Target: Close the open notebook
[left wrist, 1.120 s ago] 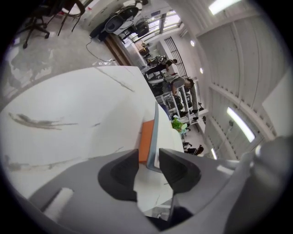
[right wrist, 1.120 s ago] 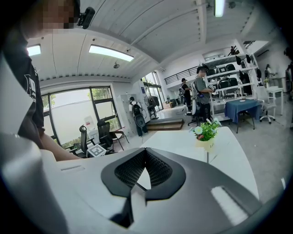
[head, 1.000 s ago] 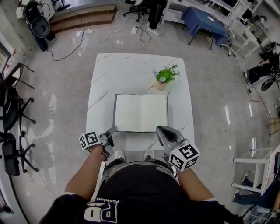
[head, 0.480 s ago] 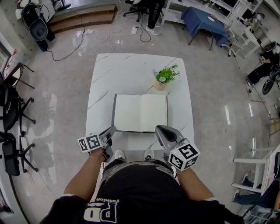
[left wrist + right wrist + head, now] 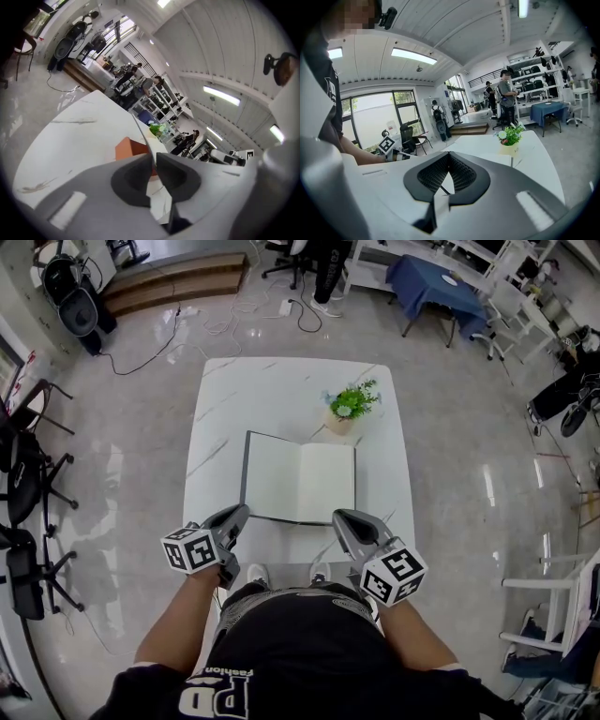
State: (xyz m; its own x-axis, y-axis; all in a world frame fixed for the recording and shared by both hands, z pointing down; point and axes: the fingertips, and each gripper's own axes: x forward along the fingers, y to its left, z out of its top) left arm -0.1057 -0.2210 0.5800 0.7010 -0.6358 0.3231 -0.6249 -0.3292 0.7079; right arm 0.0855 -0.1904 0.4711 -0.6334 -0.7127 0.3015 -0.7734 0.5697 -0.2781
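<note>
left claw (image 5: 238,514) pinches the notebook (image 5: 300,479) by its cover corner to fold it shut. right claw (image 5: 343,519) hovers clenched, empty.

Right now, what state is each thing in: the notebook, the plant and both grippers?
notebook: open, pages facing up.
left gripper: shut on the notebook's near left corner.
right gripper: shut, empty, by the notebook's near right corner.
potted plant: upright, beyond the notebook.

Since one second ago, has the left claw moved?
Yes: the left claw rose above the table, toward the camera, lifting the notebook by its left edge.
</note>
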